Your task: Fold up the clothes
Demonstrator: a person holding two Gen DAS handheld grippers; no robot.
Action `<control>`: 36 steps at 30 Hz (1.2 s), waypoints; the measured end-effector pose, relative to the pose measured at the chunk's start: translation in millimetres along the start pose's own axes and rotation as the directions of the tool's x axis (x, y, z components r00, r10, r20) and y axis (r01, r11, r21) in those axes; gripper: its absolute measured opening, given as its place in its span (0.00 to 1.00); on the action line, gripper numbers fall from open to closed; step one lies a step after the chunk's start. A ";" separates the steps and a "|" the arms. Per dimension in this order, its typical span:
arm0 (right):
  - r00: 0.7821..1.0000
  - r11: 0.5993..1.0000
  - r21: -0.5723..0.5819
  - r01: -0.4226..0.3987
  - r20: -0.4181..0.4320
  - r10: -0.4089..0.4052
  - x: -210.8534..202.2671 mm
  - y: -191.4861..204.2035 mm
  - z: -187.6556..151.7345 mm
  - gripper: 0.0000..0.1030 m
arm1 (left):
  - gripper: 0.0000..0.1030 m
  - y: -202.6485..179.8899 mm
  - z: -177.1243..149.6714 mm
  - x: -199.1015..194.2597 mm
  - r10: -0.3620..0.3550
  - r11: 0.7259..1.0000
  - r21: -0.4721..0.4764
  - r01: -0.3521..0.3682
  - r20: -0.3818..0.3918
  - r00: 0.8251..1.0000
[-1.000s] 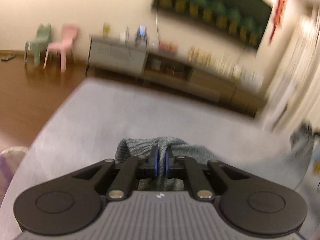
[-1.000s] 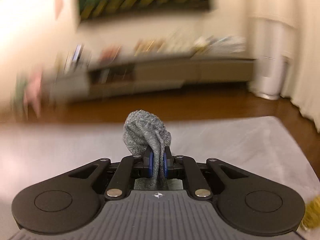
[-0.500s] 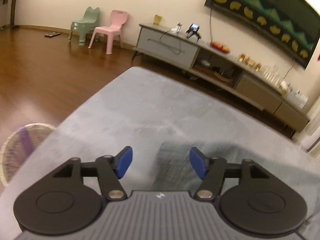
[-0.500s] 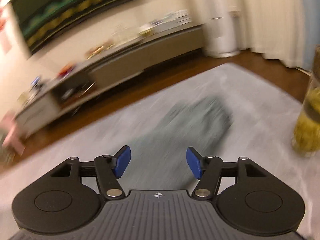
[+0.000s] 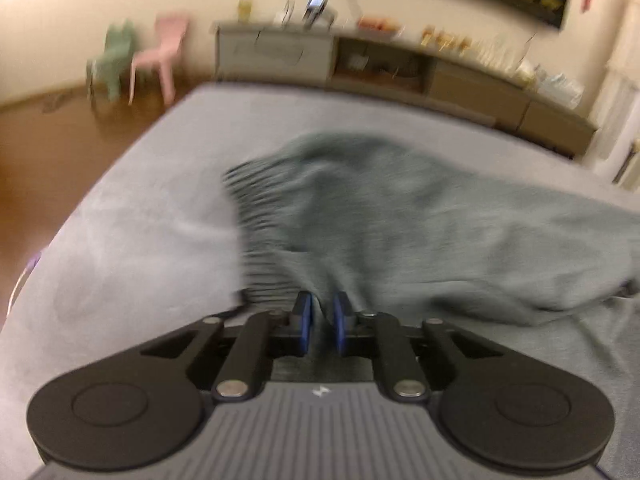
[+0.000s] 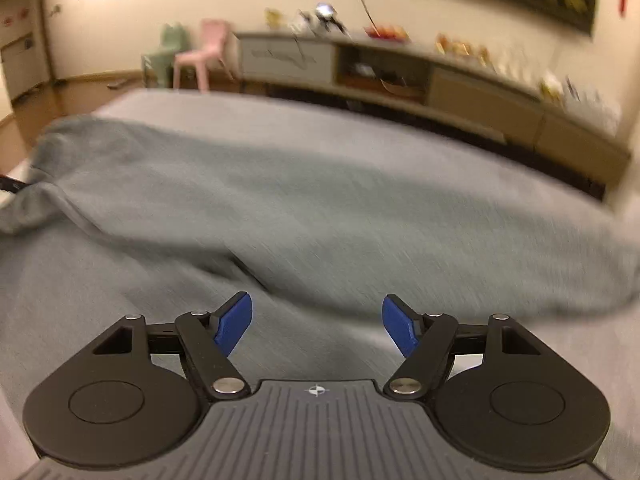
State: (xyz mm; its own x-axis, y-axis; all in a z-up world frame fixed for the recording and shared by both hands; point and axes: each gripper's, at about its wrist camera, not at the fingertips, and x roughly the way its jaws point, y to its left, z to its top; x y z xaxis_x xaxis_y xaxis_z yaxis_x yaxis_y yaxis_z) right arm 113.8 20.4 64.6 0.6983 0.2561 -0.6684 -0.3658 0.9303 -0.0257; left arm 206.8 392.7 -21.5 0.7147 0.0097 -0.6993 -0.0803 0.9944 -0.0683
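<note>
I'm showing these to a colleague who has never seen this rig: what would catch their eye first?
Probably the grey garment, spread wide across the grey table and filling both views. Next, the left gripper, its blue pads pinched on the cloth beside the ribbed waistband, while the right gripper hangs wide open over the fabric. Behind, a pink chair stands out.

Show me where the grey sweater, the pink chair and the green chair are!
grey sweater (image 5: pixel 400 208): left wrist view, middle of the spread fabric.
pink chair (image 6: pixel 200 54): right wrist view, on its seat.
green chair (image 5: pixel 114 54): left wrist view, on its backrest and seat.
</note>
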 end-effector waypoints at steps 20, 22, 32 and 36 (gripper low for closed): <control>0.945 0.720 -0.651 -0.240 -0.327 0.020 227.5 425.4 218.2 0.37 | 0.42 74.2 -37.2 -23.4 0.012 1.000 -0.017 -0.009 0.147 0.989; 0.943 0.718 -0.655 -0.233 -0.333 0.002 222.7 406.3 221.2 0.26 | 0.51 89.5 -36.8 -16.3 -0.024 0.998 -0.059 0.031 0.118 0.993; 0.922 0.731 -0.659 -0.177 -0.371 -0.111 186.0 315.7 197.1 0.25 | 0.32 50.3 -42.6 3.0 -0.209 0.974 0.093 0.206 0.030 0.977; 0.906 0.759 -0.625 -0.180 -0.406 -0.119 208.3 317.6 198.2 0.58 | 0.22 19.0 -52.7 6.0 -0.221 0.949 0.233 0.211 0.014 0.975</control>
State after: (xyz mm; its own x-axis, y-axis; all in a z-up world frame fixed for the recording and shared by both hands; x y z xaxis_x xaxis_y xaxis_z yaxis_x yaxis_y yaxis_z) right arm 265.0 421.3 64.5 0.4264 0.0144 -0.9044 -0.7884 0.4960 -0.3639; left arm 172.9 406.2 -64.5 0.7243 -0.2086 -0.6571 0.2370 0.9704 -0.0468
